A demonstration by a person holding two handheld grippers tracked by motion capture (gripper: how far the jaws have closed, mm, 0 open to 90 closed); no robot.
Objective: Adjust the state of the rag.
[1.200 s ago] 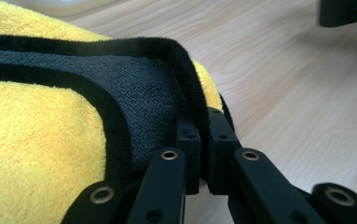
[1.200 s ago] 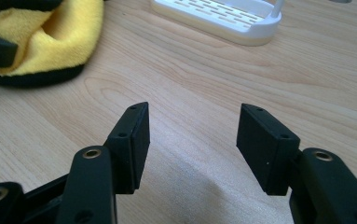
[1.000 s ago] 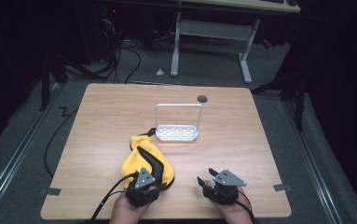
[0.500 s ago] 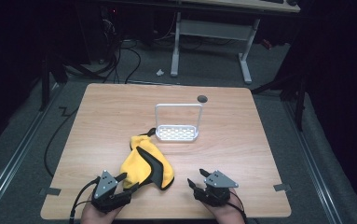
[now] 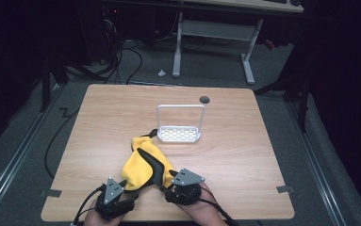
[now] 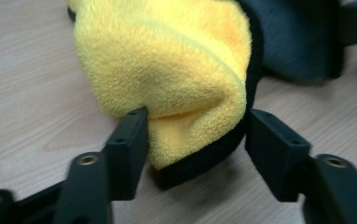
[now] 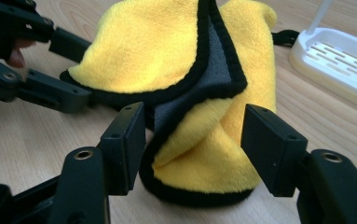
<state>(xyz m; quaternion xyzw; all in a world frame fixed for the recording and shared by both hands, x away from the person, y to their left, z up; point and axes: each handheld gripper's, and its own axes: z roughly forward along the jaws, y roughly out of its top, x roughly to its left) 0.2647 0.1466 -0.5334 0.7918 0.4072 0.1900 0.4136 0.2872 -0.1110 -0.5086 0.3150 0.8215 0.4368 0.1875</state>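
High view: crumpled fleecy yellow cloth (image 5: 143, 165)

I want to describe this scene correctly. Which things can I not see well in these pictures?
- Yellow cloth: its underside is hidden by its own folds in all views; the left gripper view cuts off its top.
- White rack: the right gripper view's edge cuts it off.
- Left gripper and right gripper: in the high view, their jaws are too small to judge.
- Floor beyond the table: too dark.
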